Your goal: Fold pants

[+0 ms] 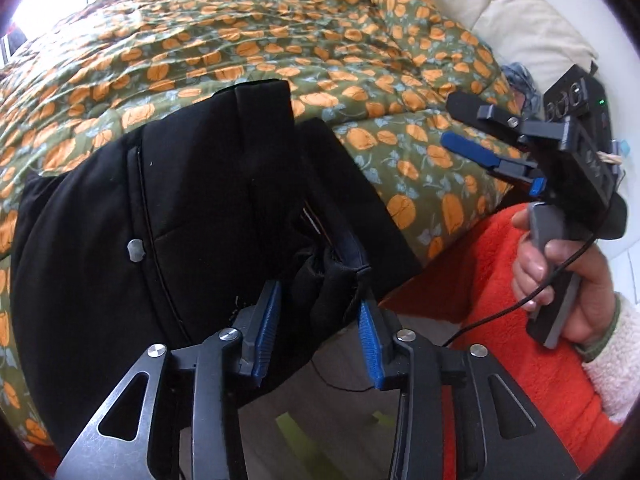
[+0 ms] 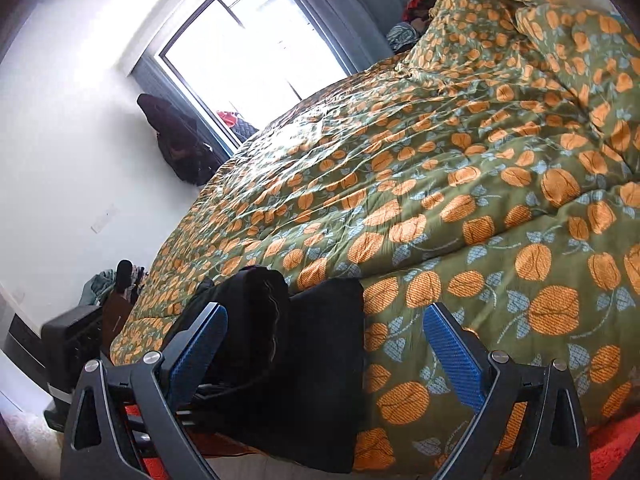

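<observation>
I saw the black pants [image 1: 168, 208] draped over the near edge of the bed [image 2: 472, 184], their long axis running from the edge toward the far side of the mattress, one flat squared end pointing up the bed away from me and the bulk hanging down over the side. The cloth looked thick and matte, with a curved stitched seam and a small silver snap [image 1: 135, 249] on the outer panel.

My left gripper [image 1: 320, 344] was clenched on a bunched fold of that fabric, the ribbed blue fingers [image 1: 267, 332] pressing it from both sides. My right gripper [image 2: 332, 352] was released, its blue fingers [image 2: 454, 360] spread wide; in the left wrist view it hung in the air above the bedspread, to the right of the pants and apart from them, held by a hand [image 1: 560, 280] in a fuzzy cream sleeve.

The bed carried a quilted olive bedspread printed with orange fruit and pale blue leaves, puckered along its stitching. A fleecy red blanket [image 1: 500, 280] lay below its edge. Beyond the bed stood a white wall and a bright window [image 2: 256, 52] with grey curtains, a dark garment [image 2: 176, 136] hanging beside it.
</observation>
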{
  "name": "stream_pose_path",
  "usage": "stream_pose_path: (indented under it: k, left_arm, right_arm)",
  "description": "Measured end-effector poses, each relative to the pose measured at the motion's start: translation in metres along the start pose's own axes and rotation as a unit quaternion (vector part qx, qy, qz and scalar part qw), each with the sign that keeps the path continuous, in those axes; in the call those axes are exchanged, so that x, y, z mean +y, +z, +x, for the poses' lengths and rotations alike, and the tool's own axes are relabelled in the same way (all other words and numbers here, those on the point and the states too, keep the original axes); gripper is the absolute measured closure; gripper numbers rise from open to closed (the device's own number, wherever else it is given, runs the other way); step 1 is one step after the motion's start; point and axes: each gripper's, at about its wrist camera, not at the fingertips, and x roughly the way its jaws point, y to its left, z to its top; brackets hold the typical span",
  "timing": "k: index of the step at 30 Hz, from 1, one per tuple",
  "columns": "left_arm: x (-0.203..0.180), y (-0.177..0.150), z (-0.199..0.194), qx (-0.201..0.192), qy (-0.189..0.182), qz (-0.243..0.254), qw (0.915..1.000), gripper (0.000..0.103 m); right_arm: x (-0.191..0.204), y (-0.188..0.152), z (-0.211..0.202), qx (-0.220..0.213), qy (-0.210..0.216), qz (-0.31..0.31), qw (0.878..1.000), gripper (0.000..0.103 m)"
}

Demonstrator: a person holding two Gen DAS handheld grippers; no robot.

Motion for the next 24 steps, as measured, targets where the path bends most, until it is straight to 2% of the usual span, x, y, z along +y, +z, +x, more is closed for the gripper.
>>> stream_pose_path:
  k: [2,4,6,7,9,10,11,13,14,16,20,22,23,24]
  left_arm:
    - [0.003,-0.002,-0.036,-0.036,-0.023,-0.008,0.9990,0.033]
    - [0.017,-0.001,-0.076,-0.085,-0.005,-0.016,0.9962,0.022]
    - [0.041,-0.003,-0.099,-0.115,0.033,-0.032,0.9923,0.021]
    - [0.057,-0.005,-0.103,-0.116,0.061,-0.045,0.9903,0.021]
    - [0.086,-0.011,-0.097,-0.107,0.113,-0.074,0.9850,0.029]
    - [0.100,-0.016,-0.090,-0.098,0.125,-0.085,0.9837,0.042]
    - [0.111,-0.022,-0.075,-0.076,0.132,-0.097,0.9836,0.055]
    - [0.121,-0.034,-0.041,-0.030,0.105,-0.115,0.9874,0.075]
    - [0.119,-0.040,-0.024,-0.016,0.093,-0.109,0.9895,0.076]
    - [0.104,-0.046,-0.003,-0.010,0.102,-0.089,0.9907,0.076]
    - [0.099,-0.041,-0.003,-0.018,0.089,-0.093,0.9916,0.076]
    - [0.104,-0.041,-0.003,-0.021,0.081,-0.101,0.9914,0.076]
    - [0.104,-0.041,-0.006,-0.023,0.083,-0.104,0.9909,0.076]
    - [0.106,-0.040,-0.011,-0.024,0.088,-0.107,0.9901,0.076]
  right_arm:
    - [0.004,0.000,-0.004,0.005,0.025,0.005,1.000,0.005]
    - [0.008,0.003,0.003,0.026,0.075,0.022,0.997,0.005]
    - [0.014,0.000,0.019,0.072,0.124,0.054,0.988,0.005]
    - [0.017,-0.003,0.031,0.102,0.131,0.067,0.984,0.005]
    - [0.018,-0.012,0.051,0.159,0.135,0.095,0.973,0.006]
    - [0.016,-0.018,0.060,0.183,0.139,0.110,0.967,0.009]
    - [0.015,-0.024,0.068,0.203,0.140,0.121,0.962,0.011]
    - [0.011,-0.035,0.080,0.242,0.110,0.124,0.956,0.016]
    - [0.010,-0.040,0.084,0.255,0.096,0.122,0.954,0.018]
    - [0.010,-0.045,0.087,0.266,0.085,0.125,0.952,0.021]
    - [0.026,-0.049,0.106,0.305,0.105,0.112,0.940,0.021]
    - [0.044,-0.054,0.120,0.329,0.088,0.067,0.938,0.023]
    - [0.053,-0.054,0.124,0.329,0.077,0.042,0.940,0.029]
    - [0.061,-0.051,0.125,0.323,0.065,0.023,0.944,0.051]
